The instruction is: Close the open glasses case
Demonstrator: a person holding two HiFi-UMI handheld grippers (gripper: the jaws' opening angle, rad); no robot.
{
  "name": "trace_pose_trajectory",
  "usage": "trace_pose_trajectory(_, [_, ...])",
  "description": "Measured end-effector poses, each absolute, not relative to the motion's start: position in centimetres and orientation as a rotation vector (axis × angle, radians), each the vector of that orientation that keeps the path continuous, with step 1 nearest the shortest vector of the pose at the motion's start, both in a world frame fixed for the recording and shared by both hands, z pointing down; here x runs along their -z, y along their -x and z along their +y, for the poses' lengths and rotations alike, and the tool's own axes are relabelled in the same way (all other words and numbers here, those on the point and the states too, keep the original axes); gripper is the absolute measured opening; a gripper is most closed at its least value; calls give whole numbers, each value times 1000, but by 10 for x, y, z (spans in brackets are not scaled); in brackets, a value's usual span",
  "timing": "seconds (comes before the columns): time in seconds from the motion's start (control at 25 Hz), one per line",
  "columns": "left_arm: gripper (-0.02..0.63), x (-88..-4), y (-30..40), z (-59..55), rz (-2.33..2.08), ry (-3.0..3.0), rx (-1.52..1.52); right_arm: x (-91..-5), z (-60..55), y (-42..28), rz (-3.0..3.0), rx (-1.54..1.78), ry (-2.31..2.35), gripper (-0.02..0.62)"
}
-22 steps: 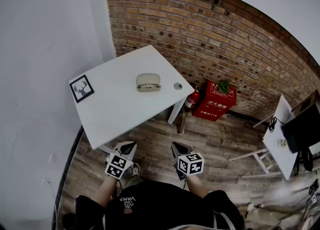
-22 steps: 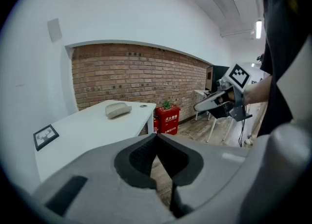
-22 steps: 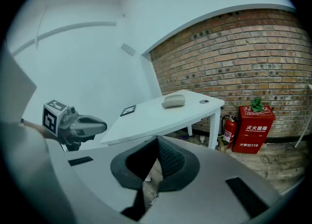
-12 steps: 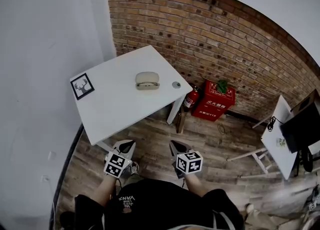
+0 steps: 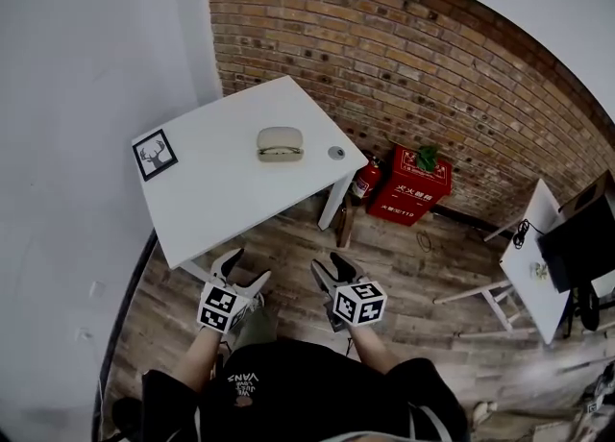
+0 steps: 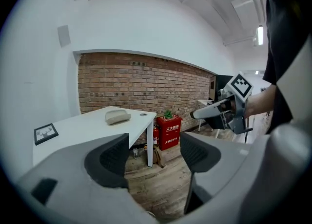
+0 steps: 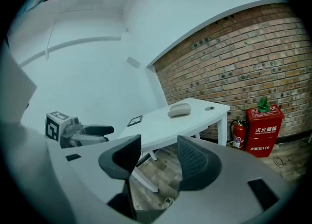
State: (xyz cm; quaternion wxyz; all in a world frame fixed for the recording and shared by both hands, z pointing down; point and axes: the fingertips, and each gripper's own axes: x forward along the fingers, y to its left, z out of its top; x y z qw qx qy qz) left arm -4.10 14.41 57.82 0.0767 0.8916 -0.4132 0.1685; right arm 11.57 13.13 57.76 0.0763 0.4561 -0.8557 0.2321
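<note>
As things stand: the task looks unstarted, since both grippers hang over the floor in the lower middle of the head view, well apart from the table.
Framed picture (image 5: 155, 155): lies flat at the table's left corner, out of the way of the work.
Table (image 5: 221, 209): white, upper left of centre, near the brick wall.
Left gripper (image 5: 242, 272): jaws spread with nothing between them; it points toward the table, probably readied to steady the case.
Glasses case (image 5: 280, 143): beige, on the table's far half with bare top around it, so either gripper can reach; whether its lid gapes is too small to tell.
Right gripper (image 5: 332, 269): jaws spread wide and empty, likely meant to press the lid down.
Round disc (image 5: 336, 153): small, just right of the case, not touching it.
Red box (image 5: 415, 186): on the floor by the wall, right of the table, no part of the job.
</note>
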Motion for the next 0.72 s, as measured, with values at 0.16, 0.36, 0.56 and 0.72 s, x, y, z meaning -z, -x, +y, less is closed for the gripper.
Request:
trace_pose_trajectory(0.16, [337,-582,41,117,-1203,-2668,-483,-581,115,-116,-2550,-706,-1388,218])
trace_pose_trajectory(0.36, [348,-578,41,72,-1131,-2679,-481,-583,79,-113,-2506,-731,-1433,218])
trace_pose_trajectory(0.56, [352,-577,56,22,-1089,-2698,-490,-585,34,-101,-2467,-759,-1492,218])
trace_pose_trajectory(0.72, [357,-576,72,-14,-1060,-2709,-489,-584,1,-88,-2447,-770,-1530,216])
